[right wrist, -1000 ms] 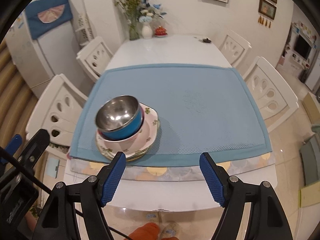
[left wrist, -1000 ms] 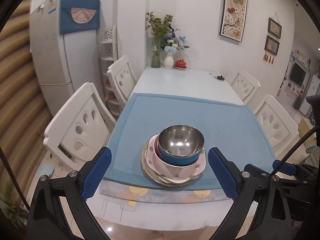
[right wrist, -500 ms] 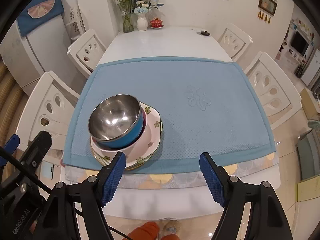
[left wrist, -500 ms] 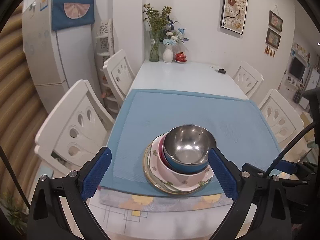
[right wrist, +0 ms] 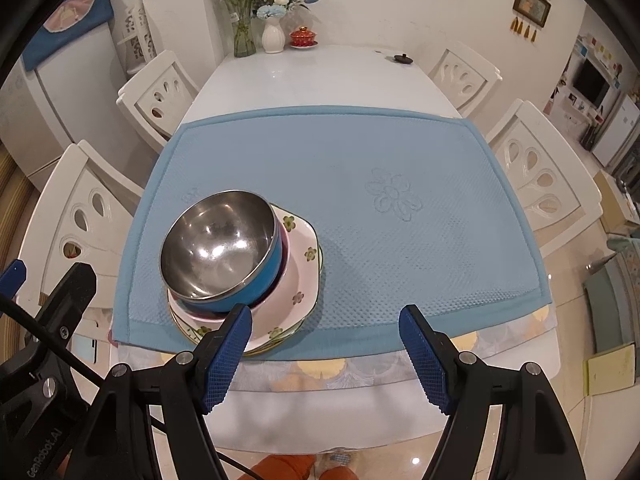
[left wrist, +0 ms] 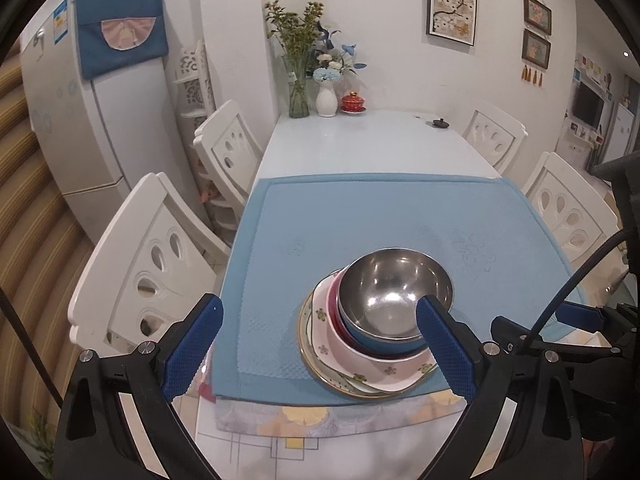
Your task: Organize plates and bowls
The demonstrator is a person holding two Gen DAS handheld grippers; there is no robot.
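White and glossy, the desk [right wrist: 304, 76] carries a blue mat [right wrist: 400, 248] over its near half, and that mat is the landmark for everything else. Nearest the camera, just off the mat's near edge, the right gripper [right wrist: 324, 346] hangs with its blue pads spread wide and nothing between them. The left gripper [left wrist: 318, 340] hovers at the mat's near left corner, likewise spread and empty, its right pad in front of the stack of dishes. That stack sits on the mat's near left part: a steel bowl [left wrist: 394, 294] with a blue outside nests in a pink bowl [left wrist: 334, 312], which rests on a white floral plate [left wrist: 384, 372] on a gold-rimmed plate [left wrist: 310, 354] at the bottom. Beyond the mat's far edge the bare desk runs to a glass vase of flowers [left wrist: 298, 80], a white vase [left wrist: 326, 100] and a red lidded cup [left wrist: 353, 102] by the wall. White chairs [left wrist: 160, 264] flank the mat on both sides.
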